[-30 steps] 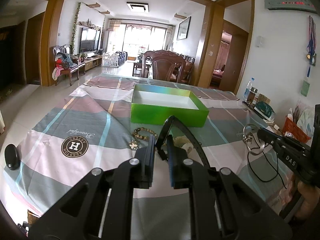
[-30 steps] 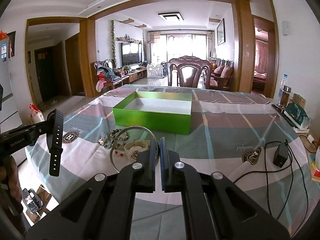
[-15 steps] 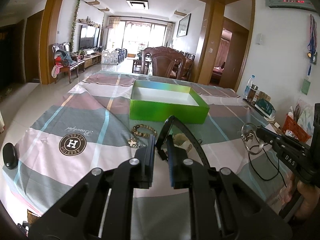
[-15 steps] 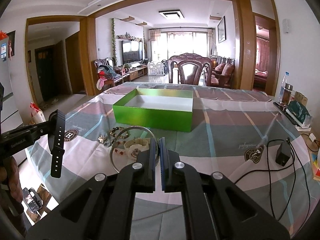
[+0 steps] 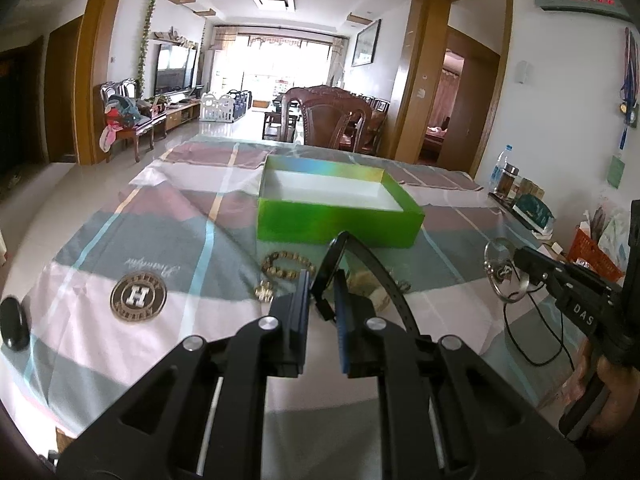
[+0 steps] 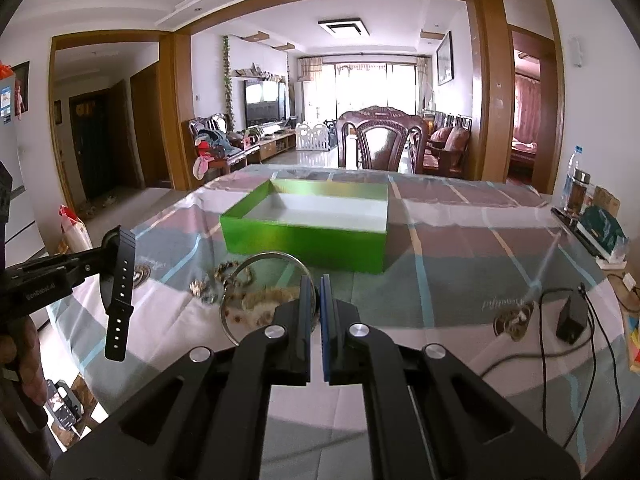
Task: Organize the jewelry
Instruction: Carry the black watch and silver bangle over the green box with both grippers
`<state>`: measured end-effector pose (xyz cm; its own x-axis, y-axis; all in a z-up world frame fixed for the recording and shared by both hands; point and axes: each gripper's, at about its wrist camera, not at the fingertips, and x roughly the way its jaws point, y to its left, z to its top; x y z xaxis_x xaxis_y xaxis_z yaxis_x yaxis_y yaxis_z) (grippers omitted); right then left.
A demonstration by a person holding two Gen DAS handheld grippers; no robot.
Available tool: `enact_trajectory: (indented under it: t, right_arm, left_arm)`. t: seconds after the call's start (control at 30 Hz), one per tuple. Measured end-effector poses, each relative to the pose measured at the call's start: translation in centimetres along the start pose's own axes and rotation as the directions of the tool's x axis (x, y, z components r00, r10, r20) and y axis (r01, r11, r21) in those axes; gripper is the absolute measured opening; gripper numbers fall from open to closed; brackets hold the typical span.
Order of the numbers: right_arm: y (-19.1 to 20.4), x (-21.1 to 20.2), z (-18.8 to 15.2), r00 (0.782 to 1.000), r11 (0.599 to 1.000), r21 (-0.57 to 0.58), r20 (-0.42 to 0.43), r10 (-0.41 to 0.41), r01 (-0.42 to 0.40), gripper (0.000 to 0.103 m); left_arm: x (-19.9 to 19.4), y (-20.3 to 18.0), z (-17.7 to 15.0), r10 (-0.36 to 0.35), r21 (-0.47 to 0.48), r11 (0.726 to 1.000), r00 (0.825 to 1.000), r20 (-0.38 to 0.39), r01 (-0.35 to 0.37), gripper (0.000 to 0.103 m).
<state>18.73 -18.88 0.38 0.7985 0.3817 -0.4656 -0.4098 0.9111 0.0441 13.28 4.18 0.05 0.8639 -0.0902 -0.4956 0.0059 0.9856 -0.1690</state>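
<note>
left tool (image 5: pixel 322 280): we had it clamped on the black watch strap (image 5: pixel 372 272), held up above the table (image 5: pixel 160 240)
right tool (image 6: pixel 315 286): pinched tight on a thin silver bangle (image 6: pixel 256 292), also in the air
green box (image 5: pixel 340 216): open, sat just behind the pile
leftover jewelry: bead bracelet (image 5: pixel 282 266) and small bits lay in front of the box
</note>
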Motion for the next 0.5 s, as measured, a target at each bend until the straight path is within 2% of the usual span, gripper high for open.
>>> enact_trajectory:
  t: [0.1, 0.3, 0.5]
  right_arm:
    - [-0.6, 1.1, 2.0, 1.0, 1.0, -0.004, 0.021, 0.006, -0.006, 0.004]
    - [-2.4, 5.1, 7.9, 0.999, 1.0, -0.015, 0.042, 0.016, -0.015, 0.004]
    - [-4.1, 12.0, 13.3, 1.0, 1.0, -0.006, 0.009, 0.025, -0.025, 0.004]
  left_arm:
    - [0.9, -0.1, 2.3, -0.018, 0.011, 1.0, 1.0, 0.012, 0.018, 0.012]
    - [4.4, 0.1, 8.4, 0.015, 0.047, 0.999, 0.999, 0.03, -0.016, 0.012]
    - [11.8, 0.3, 14.3, 0.004, 0.062, 0.998, 0.999, -0.037, -0.002, 0.012]
